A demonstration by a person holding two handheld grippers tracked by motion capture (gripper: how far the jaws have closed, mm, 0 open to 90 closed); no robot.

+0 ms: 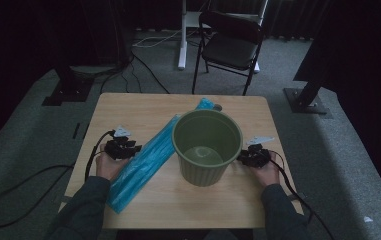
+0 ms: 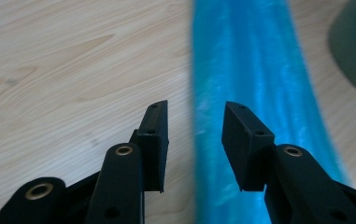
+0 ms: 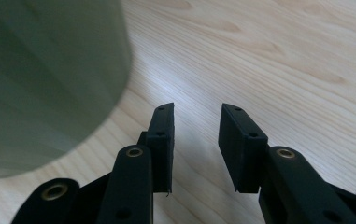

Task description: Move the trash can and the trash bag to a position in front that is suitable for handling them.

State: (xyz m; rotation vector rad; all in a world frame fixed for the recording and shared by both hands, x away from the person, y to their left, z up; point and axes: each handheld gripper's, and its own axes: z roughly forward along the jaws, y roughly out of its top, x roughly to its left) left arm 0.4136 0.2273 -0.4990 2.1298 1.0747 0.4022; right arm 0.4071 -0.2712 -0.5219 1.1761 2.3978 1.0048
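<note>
High view: green ribbed bin stands upright at desk centre, mouth open and empty as far as I can see; blue plastic bag roll lies flat on a diagonal from 7 o'clock up to 1 o'clock, passing behind the bin's left side, touching or just beside it, can't tell which. Left tongs sit at 9 o'clock of the bin, next to the roll; left gripper view has them part open, nothing between the pads, roll just ahead. Right tongs at 3 o'clock, also part open and empty, bin wall close on one side. Judgement: roll is light, soft, slick film that will sag and slide, so pinch near mid-length across its width. Bin looks light, stiff plastic; grip the rim, not the ribbed wall.
</note>
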